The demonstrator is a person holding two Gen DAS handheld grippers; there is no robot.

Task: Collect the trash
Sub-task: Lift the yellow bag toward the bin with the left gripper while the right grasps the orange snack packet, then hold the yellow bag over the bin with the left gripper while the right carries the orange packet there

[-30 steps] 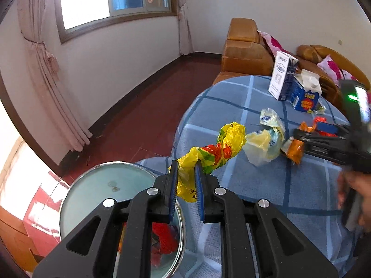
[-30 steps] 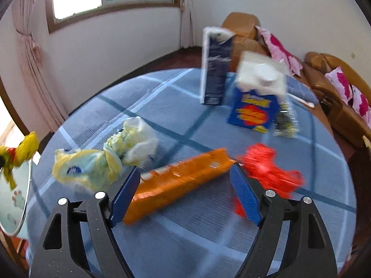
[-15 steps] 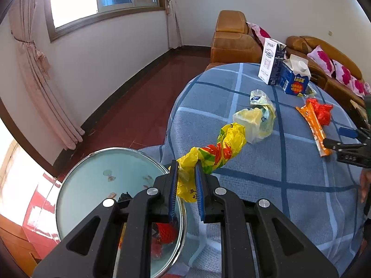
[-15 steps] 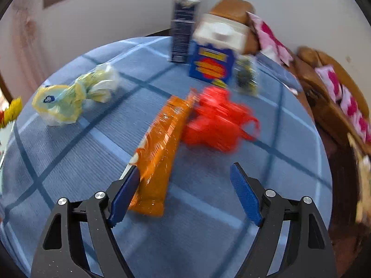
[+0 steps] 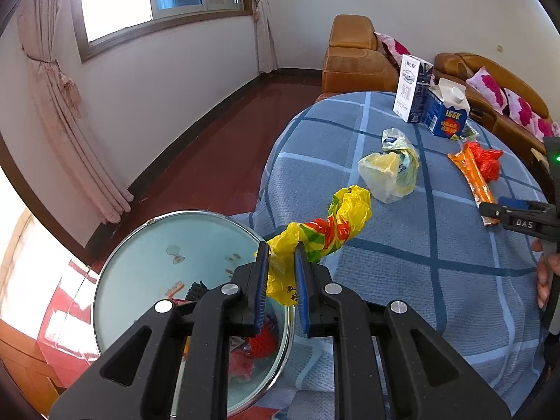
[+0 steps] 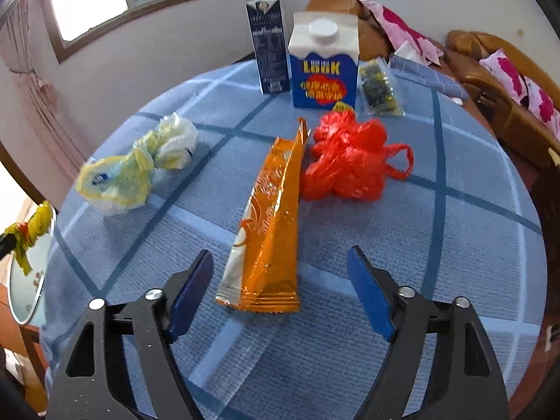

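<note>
My left gripper (image 5: 281, 287) is shut on a twisted yellow, red and green plastic bag (image 5: 325, 231) and holds it at the table's edge, above a round bin (image 5: 147, 245) with trash inside. My right gripper (image 6: 280, 294) is open and empty, its jaws either side of the near end of an orange snack wrapper (image 6: 273, 210) that lies flat on the blue checked tablecloth (image 6: 420, 245). A crumpled red plastic bag (image 6: 346, 161) lies right of the wrapper. A pale yellow and white bag (image 6: 140, 171) lies to the left.
A blue and white carton (image 6: 323, 66), a tall dark blue carton (image 6: 267, 45) and a small clear packet (image 6: 379, 87) stand at the table's far side. Brown sofas (image 5: 353, 59) with pink cushions lie beyond. Red floor is left of the table.
My right gripper has swung round over the table to face the orange wrapper end-on and moved close to it. My left gripper keeps the yellow bag and has drifted slightly over the bin.
</note>
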